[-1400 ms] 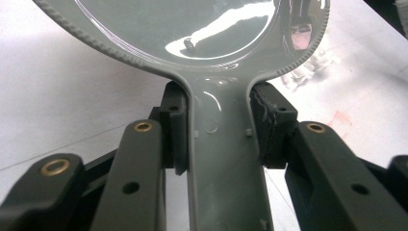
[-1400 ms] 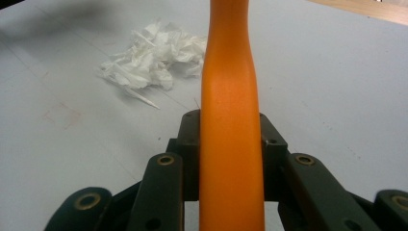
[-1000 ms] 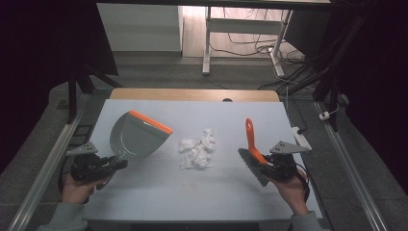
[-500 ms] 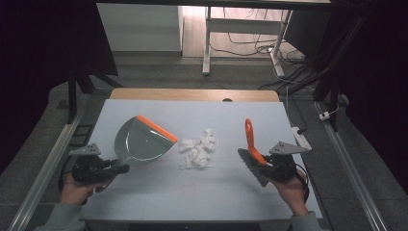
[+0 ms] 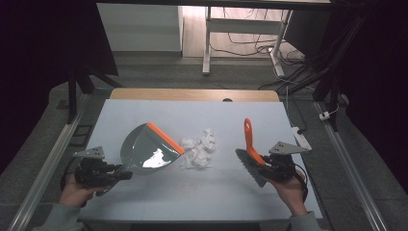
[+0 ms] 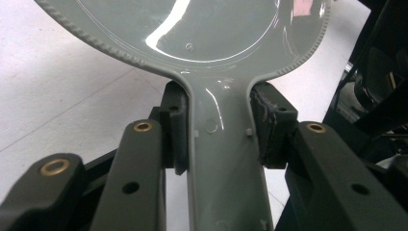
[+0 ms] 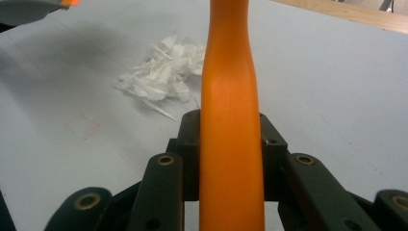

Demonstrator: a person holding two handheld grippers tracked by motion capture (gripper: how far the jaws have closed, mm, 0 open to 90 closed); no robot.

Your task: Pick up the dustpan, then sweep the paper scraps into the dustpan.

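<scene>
- The left gripper (image 5: 126,175), at the near left of the table (image 5: 159,202), has its jaws clamped on the handle of a grey dustpan (image 5: 146,155).
- In the high view the dustpan's orange lip lies just left of a heap of torn white paper (image 5: 198,150) at the table's middle.
- The left gripper view adds what the high view cannot: both pads (image 6: 175,130) pressing the handle's sides, a ribbed rim round the pan, and small moulded dots on the handle.
- The right gripper (image 5: 262,164), near right, is closed on the orange handle of a hand brush (image 5: 251,150), its dark bristle head lying nearest the person.
- The right gripper view shows the handle (image 7: 231,144) wedged between the jaws, the paper heap (image 7: 161,77) beyond to the left.
- No readable writing or brand shows on anything.
</scene>
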